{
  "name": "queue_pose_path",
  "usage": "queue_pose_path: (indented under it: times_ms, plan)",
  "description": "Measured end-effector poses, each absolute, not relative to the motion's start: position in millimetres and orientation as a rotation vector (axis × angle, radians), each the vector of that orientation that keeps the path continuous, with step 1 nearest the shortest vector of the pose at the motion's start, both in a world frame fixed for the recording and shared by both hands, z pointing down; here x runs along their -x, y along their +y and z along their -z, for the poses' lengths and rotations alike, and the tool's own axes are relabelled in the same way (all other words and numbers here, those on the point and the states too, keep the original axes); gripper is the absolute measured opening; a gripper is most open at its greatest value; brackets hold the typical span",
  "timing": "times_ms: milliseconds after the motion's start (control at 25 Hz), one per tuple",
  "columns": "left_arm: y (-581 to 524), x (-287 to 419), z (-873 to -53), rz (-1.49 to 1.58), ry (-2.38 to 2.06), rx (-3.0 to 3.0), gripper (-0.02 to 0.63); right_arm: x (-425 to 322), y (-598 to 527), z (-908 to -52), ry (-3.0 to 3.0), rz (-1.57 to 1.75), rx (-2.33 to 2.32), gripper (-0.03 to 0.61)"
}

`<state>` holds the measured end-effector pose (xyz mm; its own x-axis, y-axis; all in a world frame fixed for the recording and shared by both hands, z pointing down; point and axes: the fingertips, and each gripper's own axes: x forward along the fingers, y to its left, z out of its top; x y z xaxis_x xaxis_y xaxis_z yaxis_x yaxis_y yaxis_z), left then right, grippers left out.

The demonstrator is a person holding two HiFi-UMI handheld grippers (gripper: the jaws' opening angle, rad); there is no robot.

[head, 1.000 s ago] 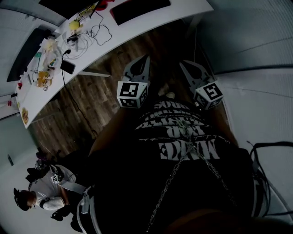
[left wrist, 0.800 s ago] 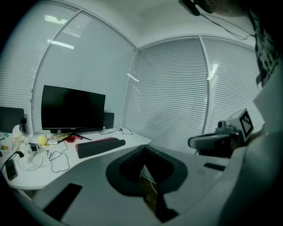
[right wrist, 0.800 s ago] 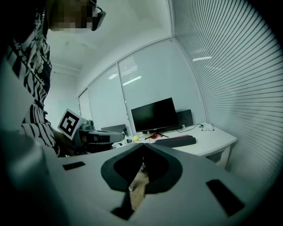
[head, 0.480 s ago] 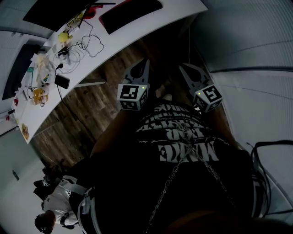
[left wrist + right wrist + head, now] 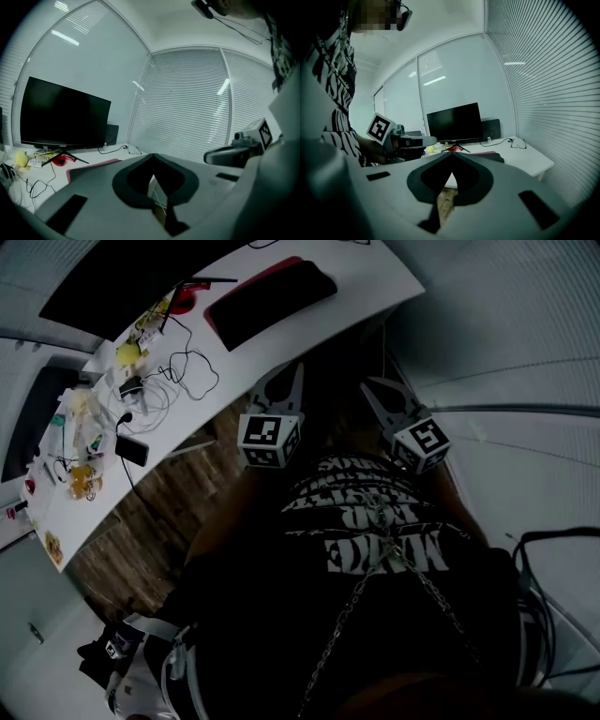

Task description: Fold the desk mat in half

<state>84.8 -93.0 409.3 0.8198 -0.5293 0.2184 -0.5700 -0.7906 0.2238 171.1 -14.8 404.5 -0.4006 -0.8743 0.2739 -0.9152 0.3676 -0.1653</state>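
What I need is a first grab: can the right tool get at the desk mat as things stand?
Probably not yet: the right tool hangs shut over the wood floor, short of the desk, apart from the desk mat. Nothing stands between them; stepping closer should do.

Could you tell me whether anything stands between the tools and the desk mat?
Nothing visible does. Only bare wooden floor separates the shut left tool and right tool from the white desk, where the dark, red-edged desk mat lies.
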Motion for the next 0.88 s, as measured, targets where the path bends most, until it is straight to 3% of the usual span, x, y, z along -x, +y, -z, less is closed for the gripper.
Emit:
queue_pose_path:
  times_ms: [560, 880]
  plan:
    - [-194, -21, -411, -0.098, -0.906, -2.612, 0.008, -120, -114, -395, -2.478, -0.425, -1.556, 0.000]
    - [-226, -25, -430, -0.121, -0.954, -2.561, 0.008, -127, -152, -413, -2.502, -0.460, -1.458, 0.000]
